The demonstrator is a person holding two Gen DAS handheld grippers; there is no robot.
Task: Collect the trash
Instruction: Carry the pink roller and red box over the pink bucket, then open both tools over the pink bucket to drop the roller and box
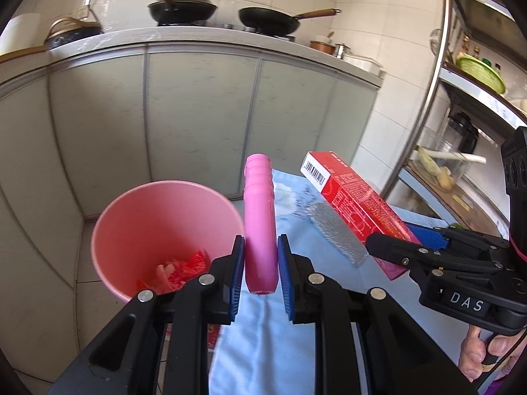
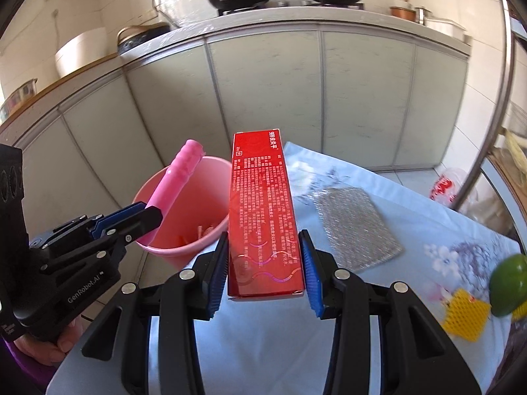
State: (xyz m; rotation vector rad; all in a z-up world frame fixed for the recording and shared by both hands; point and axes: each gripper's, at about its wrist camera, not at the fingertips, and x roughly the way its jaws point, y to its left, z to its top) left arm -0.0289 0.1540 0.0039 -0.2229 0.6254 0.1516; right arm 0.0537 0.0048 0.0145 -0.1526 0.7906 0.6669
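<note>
A pink tube (image 1: 260, 227) is pinched by the left gripper (image 1: 261, 263), just right of the pink bin (image 1: 164, 230); a red box (image 2: 263, 217) is clamped by the right gripper (image 2: 265, 263).

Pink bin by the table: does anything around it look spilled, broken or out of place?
Nothing stands out. The pink plastic bin stands upright with red scraps inside. The left gripper holds a pink tube, the right gripper a red cardboard box, both intact.

A pink ribbed tube (image 1: 260, 223) stands upright beside the pink bin (image 1: 164, 230). A long red carton (image 2: 263, 217) slants above the tablecloth's (image 2: 428, 230) left edge. Red scraps (image 1: 184, 268) lie inside the bin.
</note>
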